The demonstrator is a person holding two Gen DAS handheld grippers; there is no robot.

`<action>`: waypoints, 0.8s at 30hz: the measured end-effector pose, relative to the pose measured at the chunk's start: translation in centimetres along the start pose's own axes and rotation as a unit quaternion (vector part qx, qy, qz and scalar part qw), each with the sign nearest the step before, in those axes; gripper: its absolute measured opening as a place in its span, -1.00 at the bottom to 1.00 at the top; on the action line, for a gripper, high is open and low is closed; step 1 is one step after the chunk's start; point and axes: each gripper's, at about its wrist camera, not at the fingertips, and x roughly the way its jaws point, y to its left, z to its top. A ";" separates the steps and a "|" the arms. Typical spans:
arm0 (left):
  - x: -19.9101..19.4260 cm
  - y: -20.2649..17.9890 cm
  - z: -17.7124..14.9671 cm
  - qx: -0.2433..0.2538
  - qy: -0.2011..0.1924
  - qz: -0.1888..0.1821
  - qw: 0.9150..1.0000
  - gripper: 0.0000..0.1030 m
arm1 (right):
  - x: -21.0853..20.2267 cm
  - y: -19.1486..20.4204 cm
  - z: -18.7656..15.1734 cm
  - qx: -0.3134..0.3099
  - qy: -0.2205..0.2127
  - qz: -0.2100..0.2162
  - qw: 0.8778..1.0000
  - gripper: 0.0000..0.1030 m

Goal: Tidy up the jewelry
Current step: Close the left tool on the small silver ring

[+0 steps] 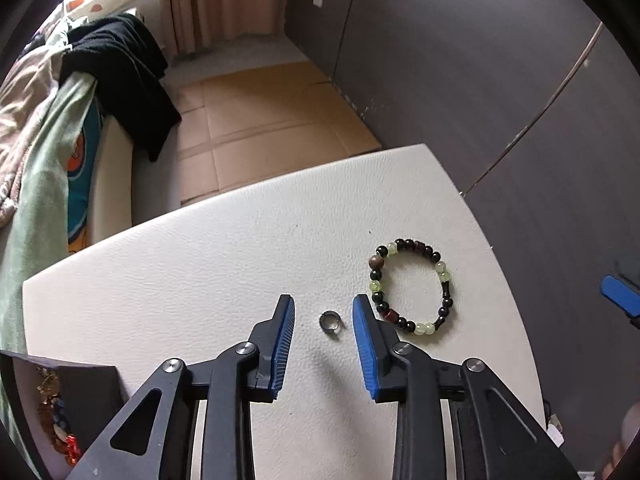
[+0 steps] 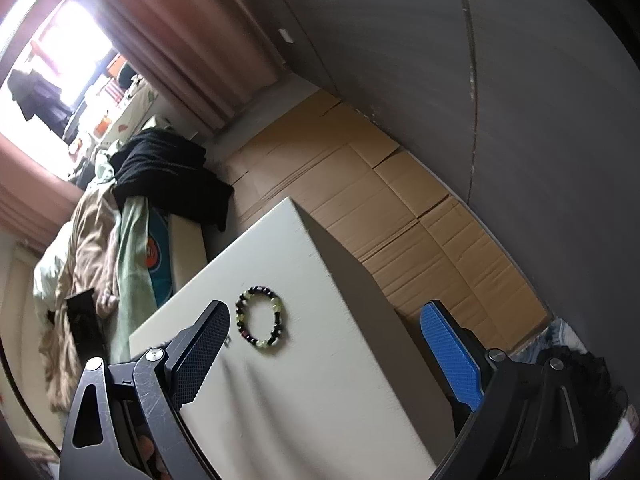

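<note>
Left claw (image 1: 324, 312) straddles small silver ring (image 1: 329, 322).

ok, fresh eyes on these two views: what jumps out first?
The beaded bracelet, black, green and brown, lies flat on the white table. Just left of it a small silver ring sits between the blue fingers of the left gripper, which don't touch it. The right gripper hangs wide open, nothing in it, with the bracelet just ahead of its fingers.
</note>
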 end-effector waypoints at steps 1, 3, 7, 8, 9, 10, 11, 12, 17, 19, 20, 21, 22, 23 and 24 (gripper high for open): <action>0.3 -0.1 0.0 0.001 0.005 0.005 1.000 -0.46 | 0.0 -0.3 0.1 0.004 0.000 -0.001 1.000 0.89; 0.8 -0.3 0.1 0.000 0.010 0.012 1.000 -0.49 | -0.1 -0.8 0.2 0.011 0.000 -0.002 1.000 0.89; 1.4 -0.8 0.1 0.009 0.022 0.026 0.999 -0.53 | 0.0 -1.1 0.5 0.014 0.000 -0.012 1.000 0.89; 1.6 -1.0 0.0 0.012 0.020 0.035 0.999 -0.57 | 0.2 -1.1 0.5 0.014 0.002 -0.012 1.000 0.89; 1.6 -1.2 -0.1 0.017 0.019 0.048 0.999 -0.63 | 0.3 -1.0 0.5 0.013 0.004 -0.011 1.000 0.89; 1.7 -1.2 0.1 0.018 0.017 0.052 0.998 -0.63 | 0.6 -1.0 0.5 0.012 0.007 -0.011 1.000 0.89; 1.7 -1.2 0.0 0.017 0.015 0.055 0.998 -0.65 | 0.8 -0.9 0.5 0.011 0.010 -0.011 1.000 0.89; 1.8 -1.2 0.0 0.017 0.013 0.058 0.998 -0.76 | 1.1 -0.8 0.5 0.009 0.013 -0.012 1.000 0.89; 1.4 -0.5 -0.3 0.014 0.011 0.049 0.999 -0.76 | 2.5 -0.1 0.1 -0.002 0.038 -0.010 0.999 0.54; 0.5 0.2 -0.4 0.003 0.000 0.044 0.999 -0.76 | 3.3 0.4 -0.1 -0.011 0.047 -0.012 0.999 0.50; 0.1 0.5 -0.4 -0.002 -0.004 0.042 0.999 -0.76 | 3.7 0.8 -0.2 -0.018 0.051 -0.014 0.998 0.47; -0.5 0.9 -0.6 -0.007 -0.011 0.038 0.999 -0.76 | 4.0 1.1 -0.3 -0.022 0.054 -0.016 0.998 0.40; -1.2 1.2 -0.7 -0.011 -0.016 0.035 0.999 -0.76 | 4.4 1.5 -0.3 -0.028 0.059 -0.017 0.998 0.36; -1.7 1.5 -0.8 -0.013 -0.022 0.032 0.999 -0.76 | 4.7 1.7 -0.5 -0.033 0.063 -0.017 0.997 0.27; -2.1 1.6 -0.9 -0.014 -0.026 0.031 0.999 -0.76 | 5.0 2.0 -0.6 -0.036 0.066 -0.018 0.997 0.21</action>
